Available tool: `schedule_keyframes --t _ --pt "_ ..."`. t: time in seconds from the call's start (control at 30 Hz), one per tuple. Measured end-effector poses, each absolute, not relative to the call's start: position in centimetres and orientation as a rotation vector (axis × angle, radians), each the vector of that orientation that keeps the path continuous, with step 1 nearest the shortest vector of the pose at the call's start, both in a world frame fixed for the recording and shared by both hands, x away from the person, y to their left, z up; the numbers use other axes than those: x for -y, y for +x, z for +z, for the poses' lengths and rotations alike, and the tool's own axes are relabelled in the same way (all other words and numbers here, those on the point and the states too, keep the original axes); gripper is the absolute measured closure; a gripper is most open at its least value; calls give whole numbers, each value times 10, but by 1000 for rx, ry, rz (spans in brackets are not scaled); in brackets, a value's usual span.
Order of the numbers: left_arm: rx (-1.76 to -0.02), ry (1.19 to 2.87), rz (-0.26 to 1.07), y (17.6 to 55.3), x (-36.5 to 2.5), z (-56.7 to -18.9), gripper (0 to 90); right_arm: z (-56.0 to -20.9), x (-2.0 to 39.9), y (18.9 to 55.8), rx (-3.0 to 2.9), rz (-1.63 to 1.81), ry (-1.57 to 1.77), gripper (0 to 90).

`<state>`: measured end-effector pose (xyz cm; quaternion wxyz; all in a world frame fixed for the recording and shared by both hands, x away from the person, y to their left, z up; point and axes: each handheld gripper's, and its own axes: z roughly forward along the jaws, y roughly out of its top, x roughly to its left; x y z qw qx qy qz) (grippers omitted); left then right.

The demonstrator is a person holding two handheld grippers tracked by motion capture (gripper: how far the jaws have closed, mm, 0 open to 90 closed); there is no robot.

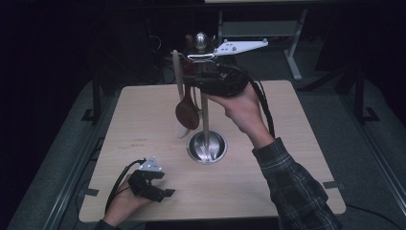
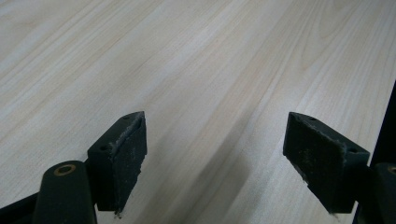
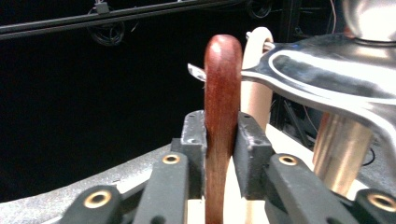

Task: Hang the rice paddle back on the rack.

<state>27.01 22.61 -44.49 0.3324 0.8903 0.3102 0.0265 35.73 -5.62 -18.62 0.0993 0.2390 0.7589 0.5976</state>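
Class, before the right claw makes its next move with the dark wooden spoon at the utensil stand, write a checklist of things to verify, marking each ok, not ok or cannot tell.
1. Right claw grips the dark wooden spoon: ok, pads on both sides of the handle.
2. Spoon handle upright between the pads: ok.
3. Spoon hooked on the stand's metal arm: cannot tell; the handle top sits beside the arm.
4. Pale spoon hanging apart from the grip: ok, it lies behind the dark one.
5. Stand base flat on the table: ok.
6. Left claw open and away from the stand: ok.
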Motion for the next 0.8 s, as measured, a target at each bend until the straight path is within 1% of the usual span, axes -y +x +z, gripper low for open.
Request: schedule_keyframes --t 0.03,0.13,0.17,0.2,0.23,0.27,0.3,0.33,0.37,0.4,0.47,0.6,0.63,0.67,0.7,0.73,0.77,0.8 --pt "-810 2326 69 270 -226 -445 213 -186 56 357 -2244 1767 707 729" --pt "-811 2327 70 270 -226 -445 213 -188 60 357 -2230 1755 702 671" --pt "-812 2326 69 270 -226 -445 213 -190 63 357 -2229 1748 699 628" --pt "-812 2326 69 270 -226 -445 213 -190 63 357 -2229 1748 699 628" --pt "-813 2326 69 270 -226 -445 213 -193 67 356 -2224 1742 698 581" --pt "-812 2327 70 270 -226 -445 213 -193 67 356 -2224 1742 698 581" --pt "-812 2327 69 270 -226 -445 213 -197 70 355 -2220 1735 695 542" --pt "-812 2327 69 270 -226 -445 213 -197 70 355 -2220 1735 695 542" --pt "-812 2327 70 270 -226 -445 213 -199 72 354 -2219 1733 693 524" --pt "-811 2329 69 270 -226 -445 213 -203 76 352 -2219 1730 693 481" --pt "-813 2328 69 270 -227 -445 213 -206 78 352 -2221 1724 688 471" --pt "-815 2326 68 271 -228 -445 213 -221 88 347 -2239 1695 687 423" --pt "-814 2330 71 271 -228 -445 213 -230 93 345 -2250 1681 688 397" --pt "-814 2330 71 271 -228 -445 212 -230 93 345 -2250 1681 688 397" --pt "-818 2323 70 271 -228 -445 213 -240 98 343 -2269 1656 690 378" --pt "-818 2323 70 271 -228 -445 213 -240 98 343 -2269 1656 690 378" --pt "-817 2321 66 271 -228 -445 213 -253 104 340 -2288 1630 696 365" --pt "-810 2325 73 271 -228 -445 213 -258 106 339 -2290 1624 709 359"
